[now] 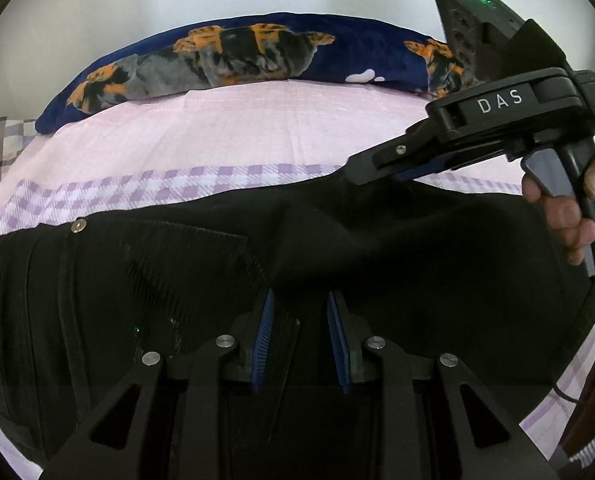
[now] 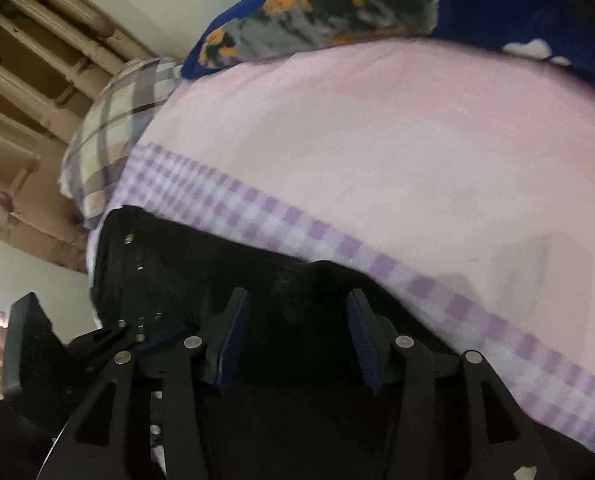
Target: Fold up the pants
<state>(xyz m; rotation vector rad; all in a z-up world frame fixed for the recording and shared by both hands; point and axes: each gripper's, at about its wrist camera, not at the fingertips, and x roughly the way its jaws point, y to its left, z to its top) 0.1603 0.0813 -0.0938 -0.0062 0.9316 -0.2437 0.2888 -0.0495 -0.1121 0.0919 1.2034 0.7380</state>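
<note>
Black pants point(image 1: 397, 252) lie on the pink bed sheet point(image 1: 225, 128), waistband with a metal button point(image 1: 78, 225) to the left. My left gripper point(image 1: 300, 300) is open just above the cloth, its blue pads apart with nothing between them. My right gripper point(image 1: 371, 172) shows at the right of the left wrist view, its tip at the pants' far edge, where the cloth rises in a ridge. In the right wrist view my right gripper point(image 2: 297, 300) stands open over the pants point(image 2: 289, 292), and my left gripper point(image 2: 153, 340) is at the lower left.
A dark blue blanket with orange and grey print point(image 1: 233, 56) lies along the far side of the bed. A plaid pillow point(image 2: 113, 128) sits at the bed's corner beside a wooden slatted headboard point(image 2: 37, 80). The sheet has a purple checked band point(image 2: 337, 240).
</note>
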